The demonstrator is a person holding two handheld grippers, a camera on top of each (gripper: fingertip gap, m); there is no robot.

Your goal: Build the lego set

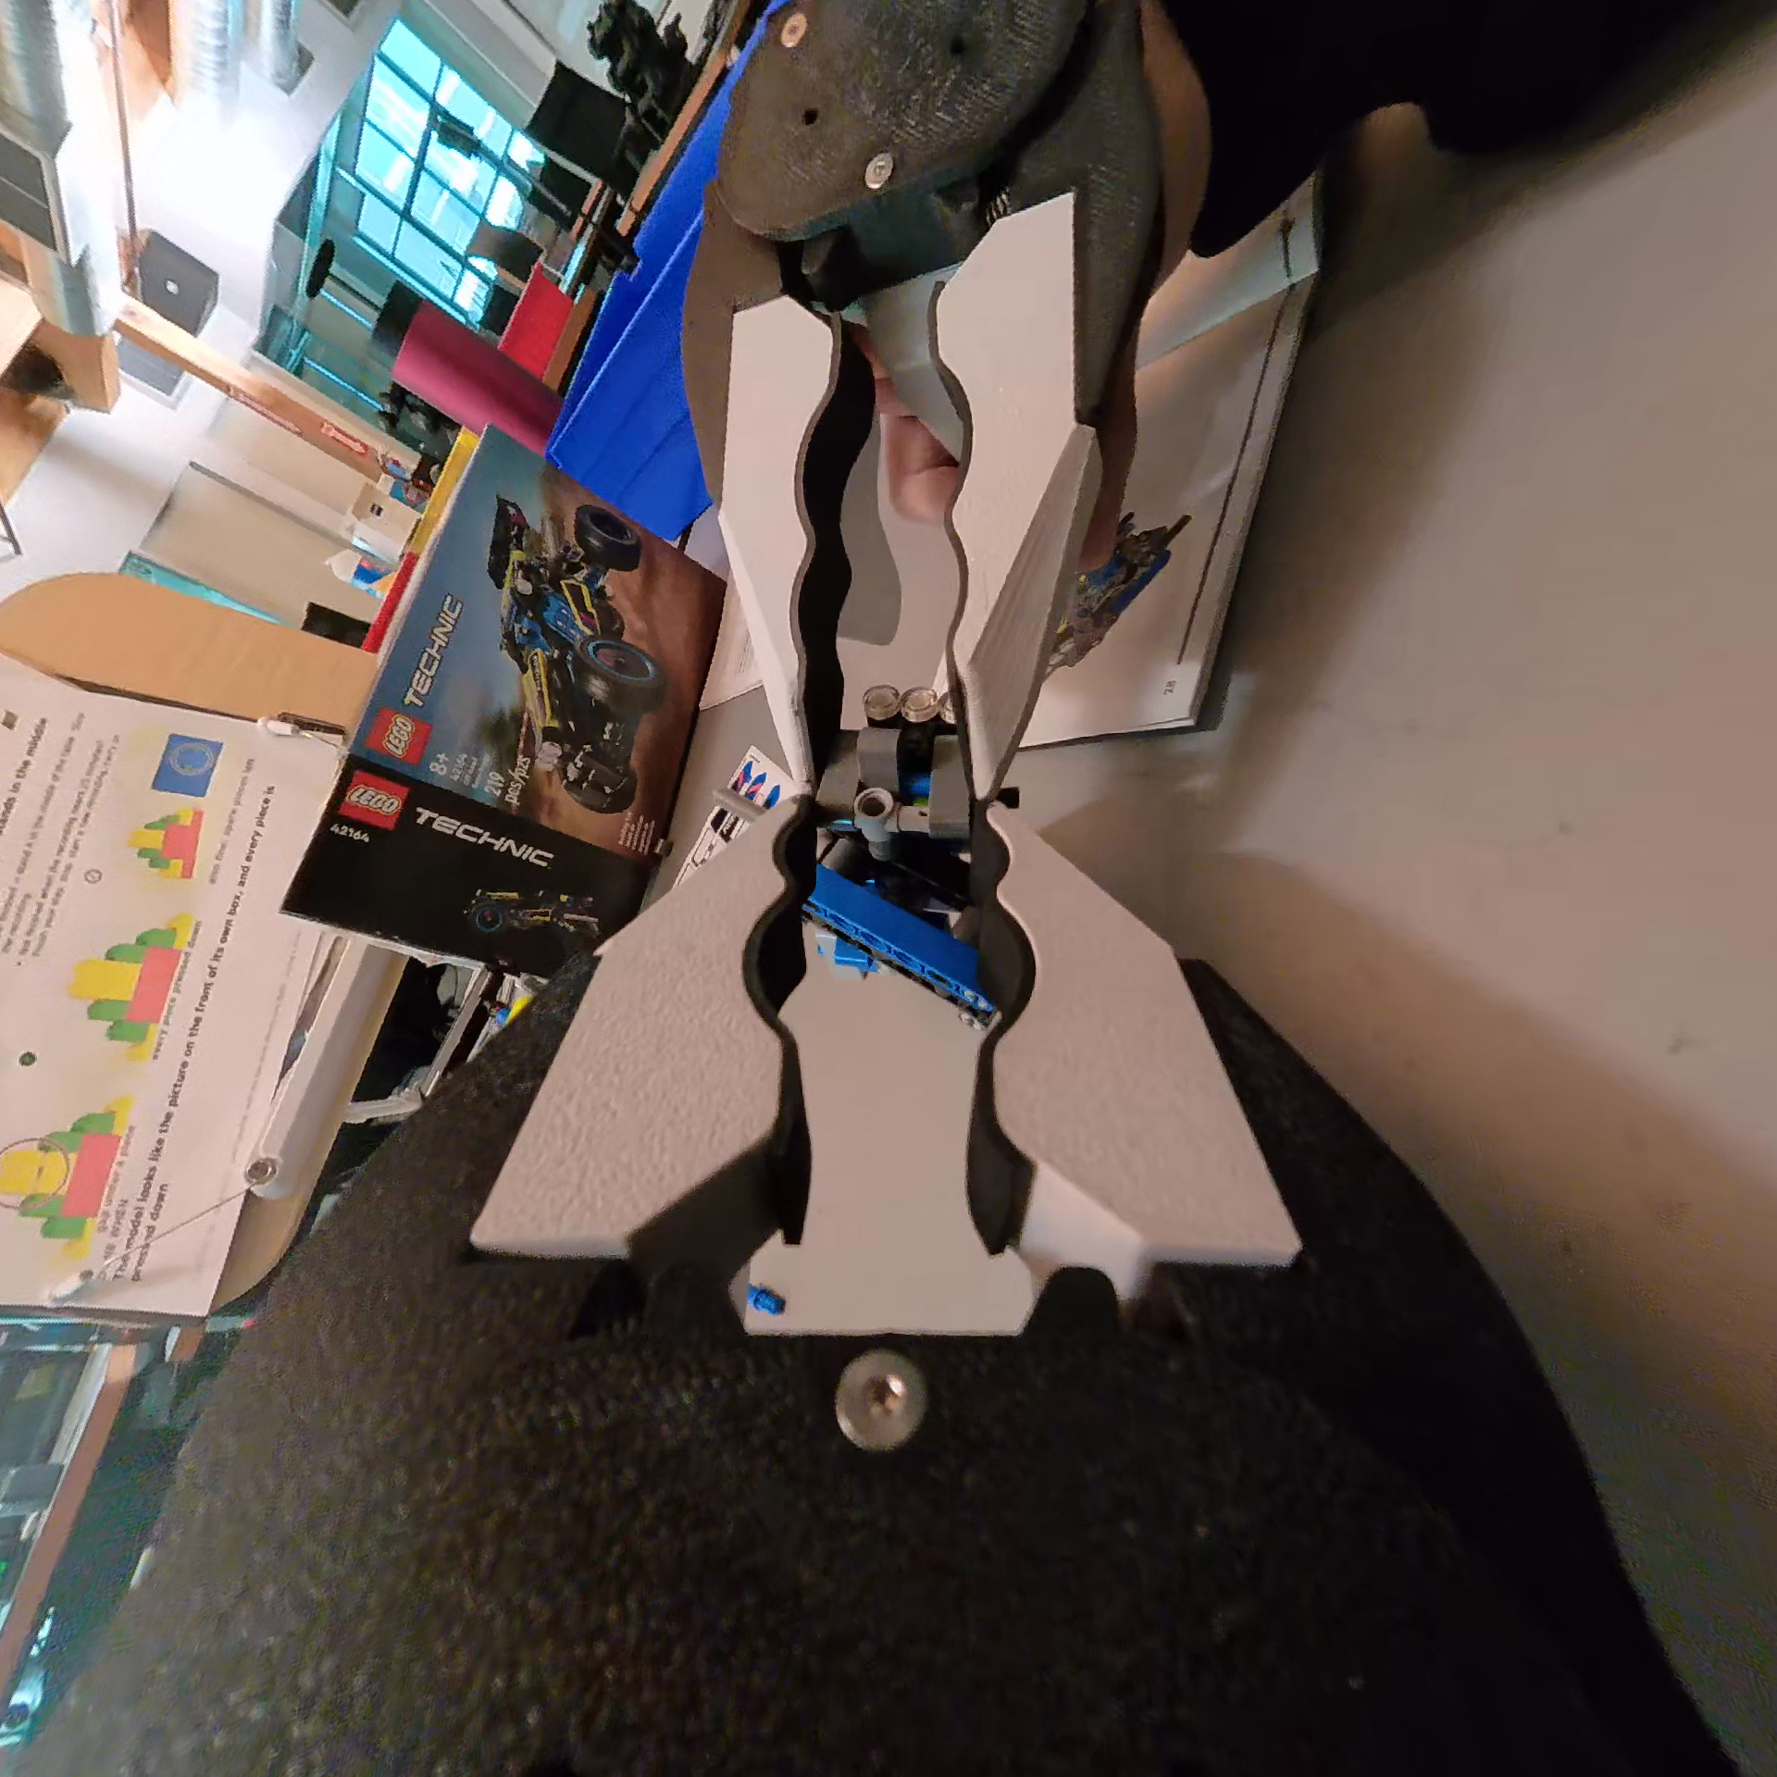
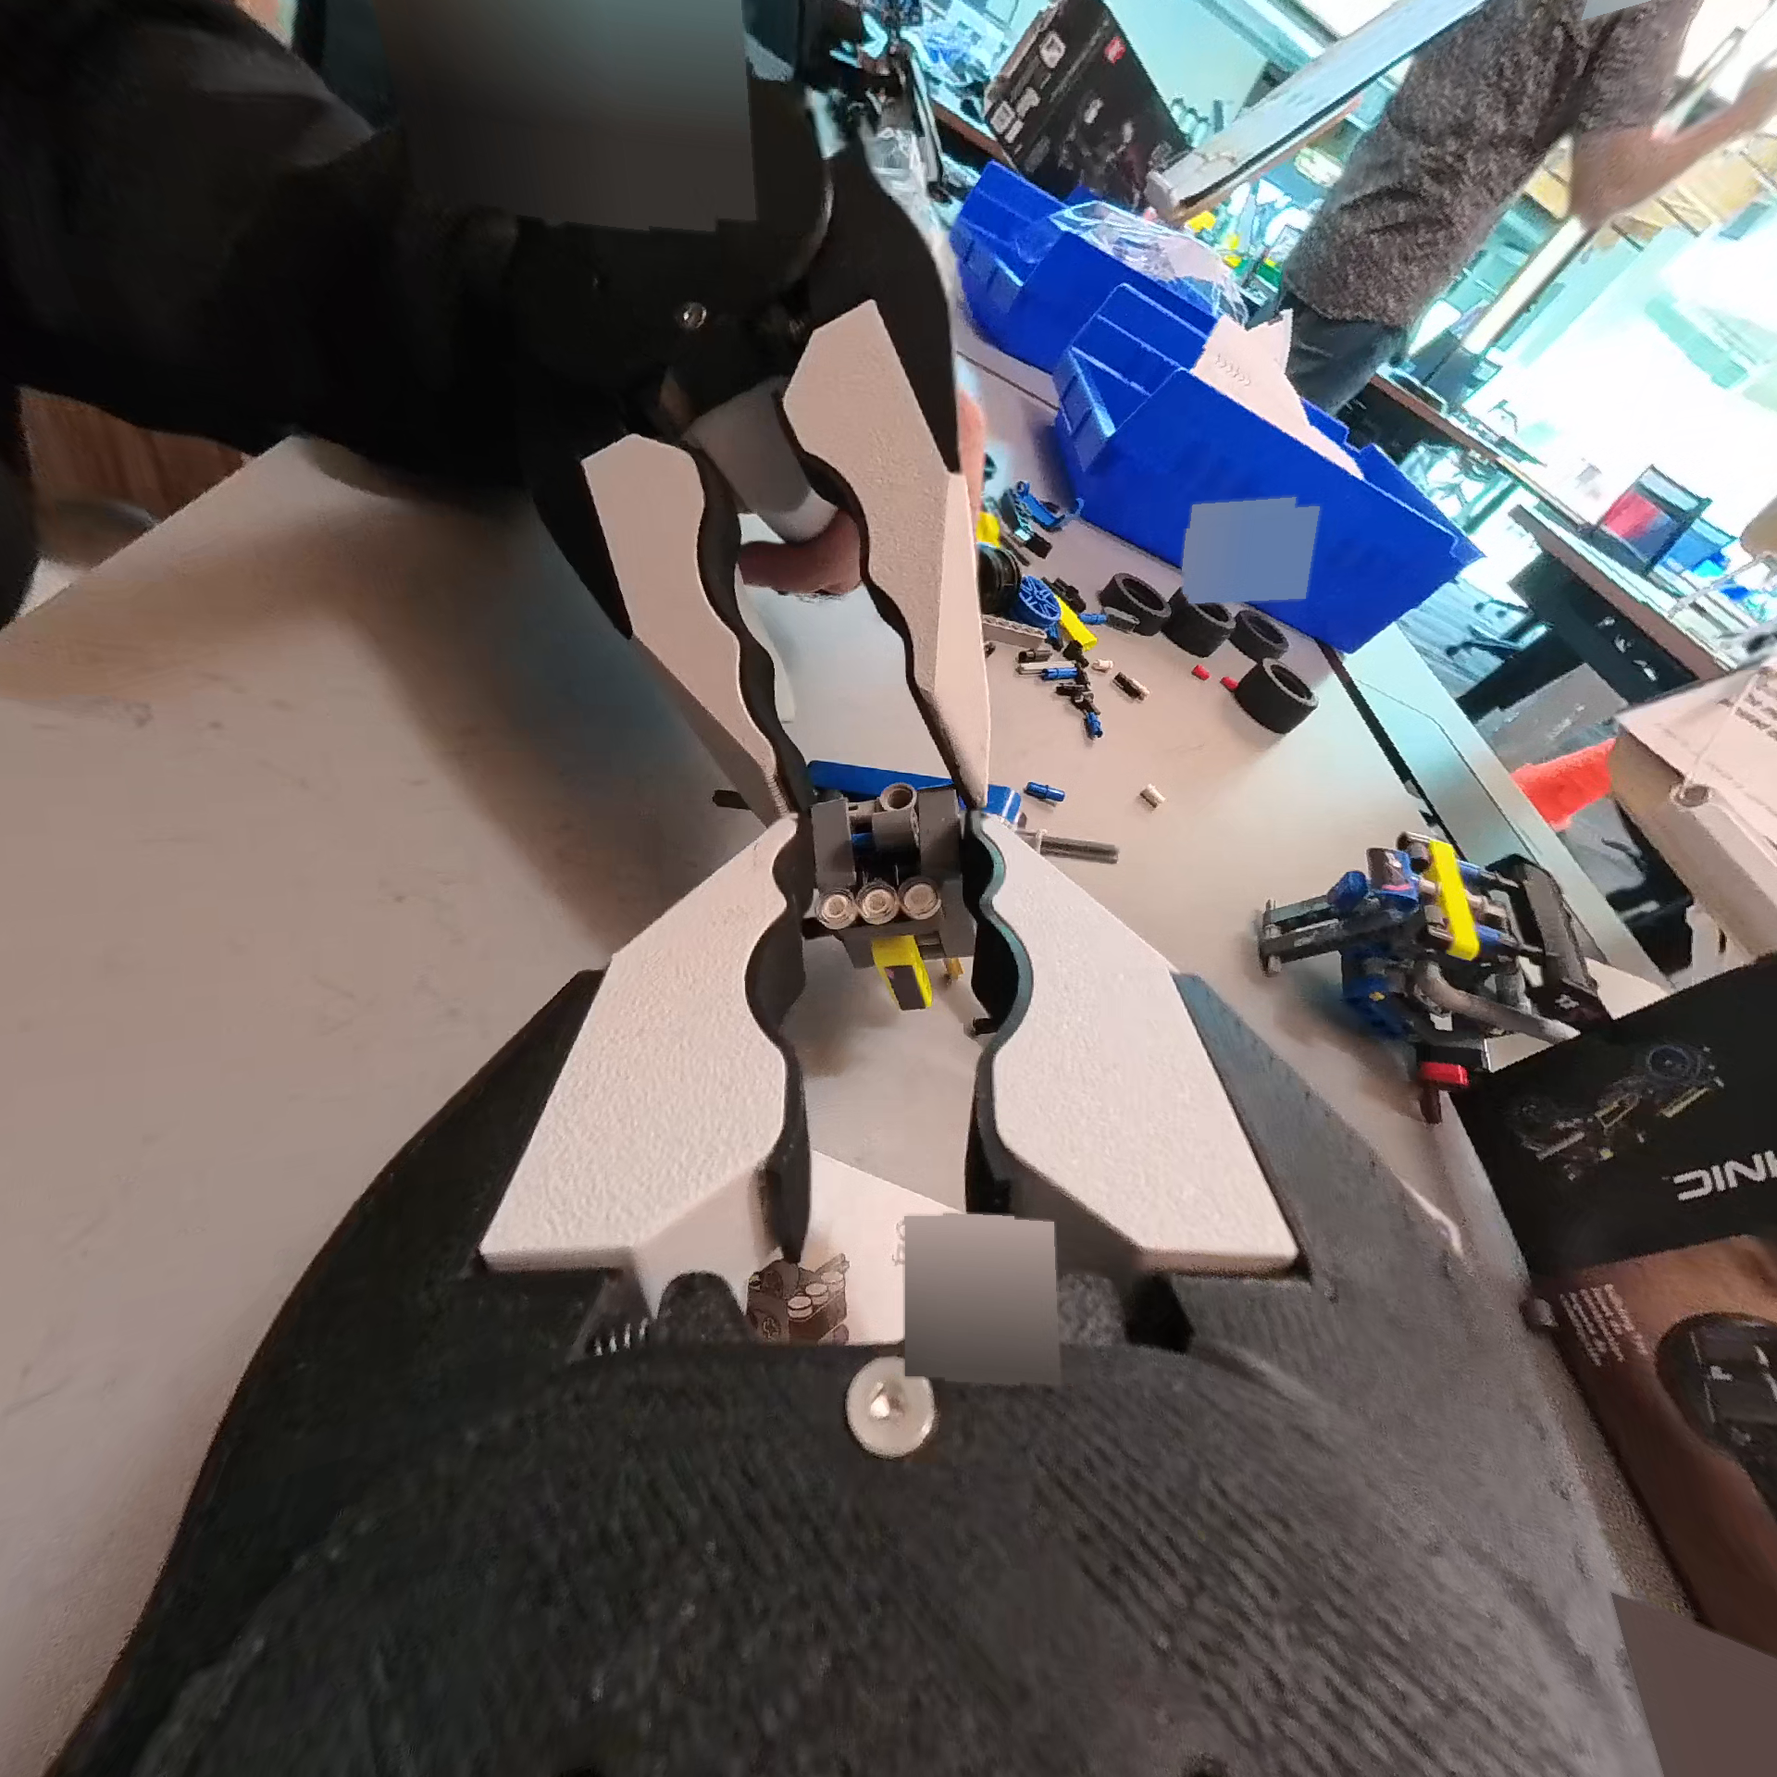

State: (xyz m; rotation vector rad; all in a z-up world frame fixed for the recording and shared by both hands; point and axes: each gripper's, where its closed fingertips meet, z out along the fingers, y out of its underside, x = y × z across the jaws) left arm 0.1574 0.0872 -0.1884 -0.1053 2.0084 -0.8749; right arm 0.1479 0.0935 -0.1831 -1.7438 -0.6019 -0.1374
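Table spread wide, blue bins at the back, tyres loose; above it left gripper and right gripper meet tip to tip, both narrow, clamped on one small grey-blue model

A grey, blue and yellow brick assembly is clamped between both grippers above the table

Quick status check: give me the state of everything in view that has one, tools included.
Left tool: shut on the brick model.
Right tool: shut on the same brick model.
Booklet: lying open.
Second model: on its side, loose on the table.
Tyres: unmounted, on the table.
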